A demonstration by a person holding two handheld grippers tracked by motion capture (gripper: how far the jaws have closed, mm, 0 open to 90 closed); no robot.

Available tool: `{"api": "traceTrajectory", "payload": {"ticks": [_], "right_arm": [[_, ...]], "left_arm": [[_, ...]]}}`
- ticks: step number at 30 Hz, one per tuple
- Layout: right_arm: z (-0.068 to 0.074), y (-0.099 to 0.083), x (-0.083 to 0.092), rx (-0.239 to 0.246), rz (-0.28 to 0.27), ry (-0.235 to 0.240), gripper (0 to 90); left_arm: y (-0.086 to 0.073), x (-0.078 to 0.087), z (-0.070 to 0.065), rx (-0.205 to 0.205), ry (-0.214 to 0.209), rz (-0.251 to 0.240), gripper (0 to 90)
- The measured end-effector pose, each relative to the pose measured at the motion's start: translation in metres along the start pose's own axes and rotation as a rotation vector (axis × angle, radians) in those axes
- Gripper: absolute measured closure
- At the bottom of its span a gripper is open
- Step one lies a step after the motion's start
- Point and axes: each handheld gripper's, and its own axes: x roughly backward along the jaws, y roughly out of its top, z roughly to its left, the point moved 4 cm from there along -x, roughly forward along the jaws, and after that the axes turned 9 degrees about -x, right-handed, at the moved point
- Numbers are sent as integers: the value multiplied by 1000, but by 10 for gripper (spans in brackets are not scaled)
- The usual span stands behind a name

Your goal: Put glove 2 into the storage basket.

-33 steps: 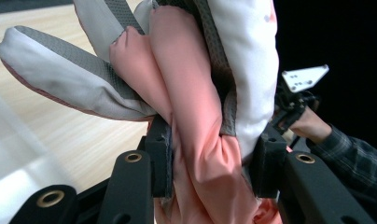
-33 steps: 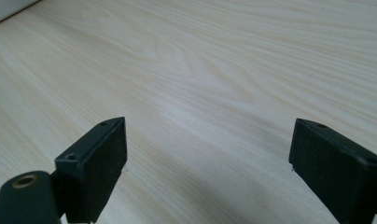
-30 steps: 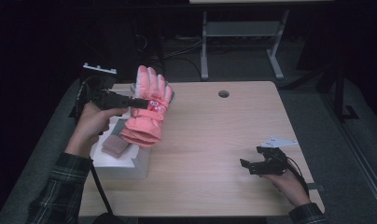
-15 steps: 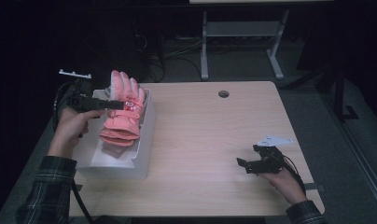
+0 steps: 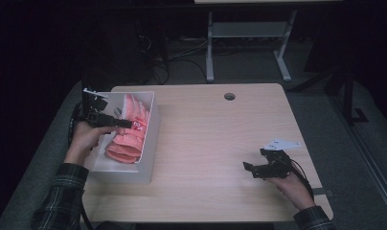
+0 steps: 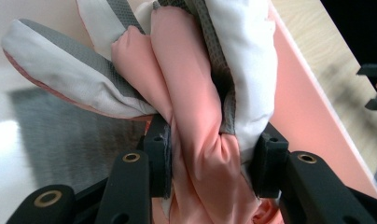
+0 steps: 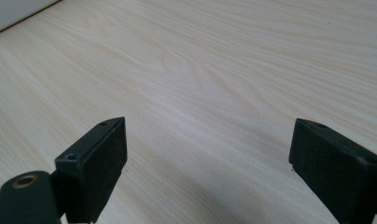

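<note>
Dark room, pale wood surface (image 5: 215,143). Left tool (image 6: 210,163) clenched on pink glove (image 6: 196,93), over white bin (image 5: 151,139): soft, light, padded, probably squashy; pinch bunched middle. Right tool (image 7: 207,158) released, idle.

Pale wooden table (image 5: 206,143) with white box (image 5: 151,143) at left edge
</note>
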Motion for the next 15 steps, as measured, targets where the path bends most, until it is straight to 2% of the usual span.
{"api": "traceTrajectory", "payload": {"ticks": [3,7,12,15], "right_arm": [[-1,0,0,1,2,0,110],[0,0,0,1,2,1,111],[0,0,0,0,4,0,111],[0,0,0,0,5,0,111]], "left_arm": [[-6,-13,1,-8,5,35,561],[-15,-27,6,11,11,58,513],[-19,-30,10,16,32,32,319],[-16,-24,9,5,87,22,192]]}}
